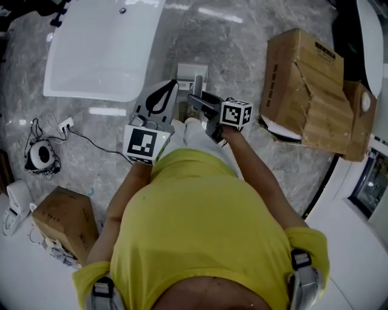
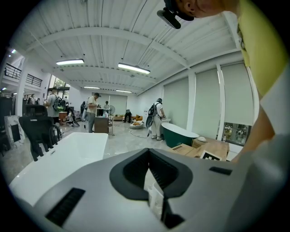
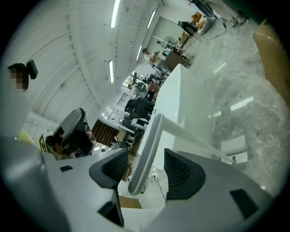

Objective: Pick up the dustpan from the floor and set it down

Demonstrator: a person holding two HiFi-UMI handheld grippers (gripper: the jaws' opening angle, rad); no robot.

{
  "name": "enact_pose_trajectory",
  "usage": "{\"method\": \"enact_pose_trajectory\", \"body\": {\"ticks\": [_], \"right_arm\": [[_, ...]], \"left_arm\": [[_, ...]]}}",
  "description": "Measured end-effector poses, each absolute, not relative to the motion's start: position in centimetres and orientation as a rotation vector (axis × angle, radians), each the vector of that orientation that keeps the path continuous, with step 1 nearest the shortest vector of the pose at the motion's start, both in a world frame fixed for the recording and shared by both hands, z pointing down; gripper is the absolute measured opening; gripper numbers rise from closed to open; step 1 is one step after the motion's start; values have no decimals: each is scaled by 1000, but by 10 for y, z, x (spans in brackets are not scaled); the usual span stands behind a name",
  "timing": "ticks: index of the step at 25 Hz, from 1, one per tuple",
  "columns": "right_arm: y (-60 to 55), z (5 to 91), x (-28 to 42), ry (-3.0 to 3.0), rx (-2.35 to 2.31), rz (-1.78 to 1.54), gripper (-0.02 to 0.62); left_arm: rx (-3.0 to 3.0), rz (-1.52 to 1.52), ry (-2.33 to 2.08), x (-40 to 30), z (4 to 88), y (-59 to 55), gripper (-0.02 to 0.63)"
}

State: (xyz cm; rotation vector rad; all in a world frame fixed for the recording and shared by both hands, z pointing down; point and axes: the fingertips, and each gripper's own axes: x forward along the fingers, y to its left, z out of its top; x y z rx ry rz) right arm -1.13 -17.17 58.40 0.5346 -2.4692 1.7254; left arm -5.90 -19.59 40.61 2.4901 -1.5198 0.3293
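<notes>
Containers first: the big white tub (image 1: 73, 66) sits upper left in the head view, with just a drain fitting (image 1: 123, 10) showing in its basin; a dented cardboard box (image 1: 303, 79) stands to the right and a smaller box (image 1: 66, 218) lower left; both are closed up, so I can't see what's in them.

The dustpan (image 1: 191, 71) is on the marble floor (image 1: 242, 54), in the lane between the tub and the dented box, just ahead of both grippers; its long pale handle (image 3: 146, 149) sticks up between the right gripper (image 3: 147, 168) jaws, which are spread wide and not squeezing it; the left gripper (image 2: 149, 174) is pinched closed with nothing gripped that I can make out.

A black cable (image 1: 91, 140) trails across the floor left of the person; the floor right around the pan looks open.
</notes>
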Motion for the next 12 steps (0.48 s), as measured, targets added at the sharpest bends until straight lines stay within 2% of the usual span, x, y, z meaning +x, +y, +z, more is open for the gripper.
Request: {"method": "enact_pose_trajectory", "body": {"ticks": [3, 4, 7, 12], "right_arm": [[-174, 582, -19, -2477, 485, 1751, 221], [-174, 582, -21, -2478, 476, 1750, 181], [-175, 589, -20, -2452, 487, 1759, 144], [-184, 574, -19, -2485, 523, 1779, 141]], "left_arm": [[2495, 322, -1511, -63, 404, -204, 2], [2500, 321, -1507, -63, 404, -206, 2], [2511, 317, -1495, -63, 403, -211, 2], [2526, 316, -1481, -63, 401, -213, 2]]}}
